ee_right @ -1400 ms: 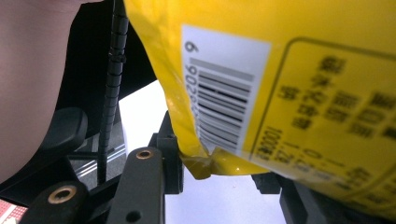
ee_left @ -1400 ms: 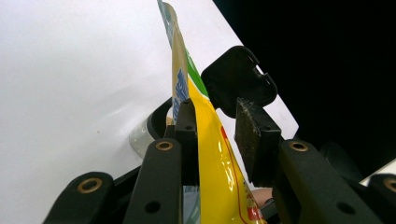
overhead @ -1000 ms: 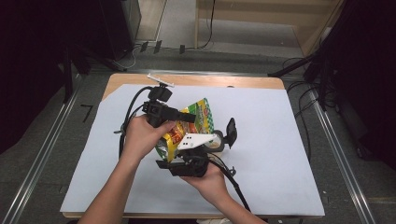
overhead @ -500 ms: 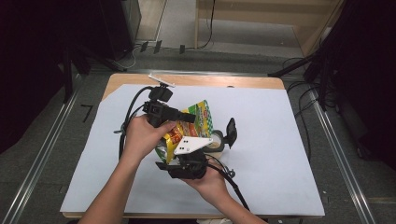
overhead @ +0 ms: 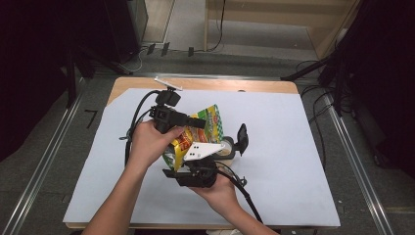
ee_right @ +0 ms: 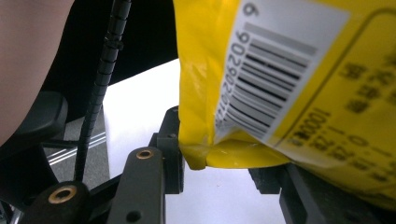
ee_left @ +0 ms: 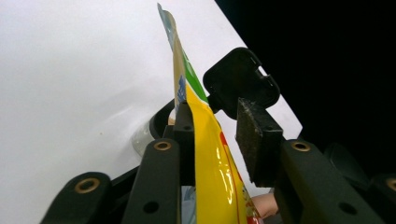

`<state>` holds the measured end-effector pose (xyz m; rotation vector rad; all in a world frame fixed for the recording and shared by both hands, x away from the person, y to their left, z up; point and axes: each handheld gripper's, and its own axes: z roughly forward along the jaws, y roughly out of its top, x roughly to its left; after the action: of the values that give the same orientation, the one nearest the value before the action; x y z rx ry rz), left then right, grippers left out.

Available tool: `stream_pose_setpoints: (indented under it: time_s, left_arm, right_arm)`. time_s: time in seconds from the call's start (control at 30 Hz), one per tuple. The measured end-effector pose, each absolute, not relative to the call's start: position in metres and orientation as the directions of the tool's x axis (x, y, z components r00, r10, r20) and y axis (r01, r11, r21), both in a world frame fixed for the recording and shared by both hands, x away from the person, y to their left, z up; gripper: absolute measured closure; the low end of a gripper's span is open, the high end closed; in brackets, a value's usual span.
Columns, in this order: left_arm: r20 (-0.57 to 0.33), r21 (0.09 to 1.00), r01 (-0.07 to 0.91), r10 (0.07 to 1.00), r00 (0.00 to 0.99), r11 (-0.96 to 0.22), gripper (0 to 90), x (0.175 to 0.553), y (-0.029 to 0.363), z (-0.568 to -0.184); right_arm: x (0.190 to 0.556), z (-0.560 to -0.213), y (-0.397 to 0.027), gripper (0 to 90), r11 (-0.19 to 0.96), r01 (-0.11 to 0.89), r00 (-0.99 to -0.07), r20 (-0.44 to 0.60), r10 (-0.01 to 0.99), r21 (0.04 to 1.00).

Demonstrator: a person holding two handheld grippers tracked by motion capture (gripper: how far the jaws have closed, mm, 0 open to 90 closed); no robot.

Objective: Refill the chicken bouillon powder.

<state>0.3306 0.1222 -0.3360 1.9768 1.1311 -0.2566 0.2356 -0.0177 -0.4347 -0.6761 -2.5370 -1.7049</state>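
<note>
The left gripper [overhead: 193,122] has just been opening its jaws; the yellow snack bag [ee_left: 210,163] stands between them, one pad clear of it. Bag's held up over the white table sheet [overhead: 293,147]. The right gripper [overhead: 183,161] pinches its bottom corner; barcode reads "9 0909020206" or so.

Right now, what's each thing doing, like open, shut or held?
snack bag, upright off the table, between both grippers' jaws.
left gripper, jaws just been opening; one pad clear of the bag.
right gripper, bag's bottom corner between its jaws; grip unclear.
small jar, on the white sheet, black flip lid open.
</note>
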Motion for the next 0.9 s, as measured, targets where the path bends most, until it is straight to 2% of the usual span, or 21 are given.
stream_pose_setpoints:
  time_s: [0.47,0.9]
  left_arm:
    - [-0.484,0.558,0.773,0.639,0.598,-0.300,71.7,0.327,0.116,-0.334]
    - [-0.493,0.555,0.777,0.636,0.594,-0.296,75.2,0.326,0.115,-0.333]
  right_arm:
    - [0.235,-0.437,-0.015,64.4,0.308,0.378,-0.900,0.268,0.345,0.873]
    - [0.235,-0.440,-0.015,64.4,0.316,0.367,-0.902,0.251,0.352,0.875]
